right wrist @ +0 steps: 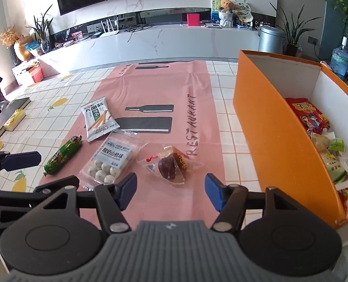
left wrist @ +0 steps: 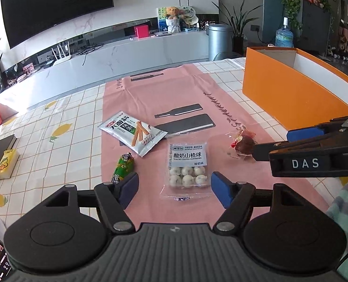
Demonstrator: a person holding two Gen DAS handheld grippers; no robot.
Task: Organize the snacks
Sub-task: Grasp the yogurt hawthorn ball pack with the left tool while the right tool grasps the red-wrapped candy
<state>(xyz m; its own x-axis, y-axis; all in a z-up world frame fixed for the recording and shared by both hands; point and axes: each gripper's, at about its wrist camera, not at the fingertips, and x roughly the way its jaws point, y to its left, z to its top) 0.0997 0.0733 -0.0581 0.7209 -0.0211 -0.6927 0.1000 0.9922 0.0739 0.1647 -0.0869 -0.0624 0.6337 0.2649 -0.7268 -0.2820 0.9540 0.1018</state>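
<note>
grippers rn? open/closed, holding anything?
Left gripper: open, empty, over the hawthorn ball packet.
Right gripper: open, empty, near the clear-wrapped brown sweet.

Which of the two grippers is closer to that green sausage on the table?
Left. The left gripper hangs open with one finger just beside the green sausage. The right gripper is open farther off, over the wrapped brown sweet, with the bag of white balls between.
</note>
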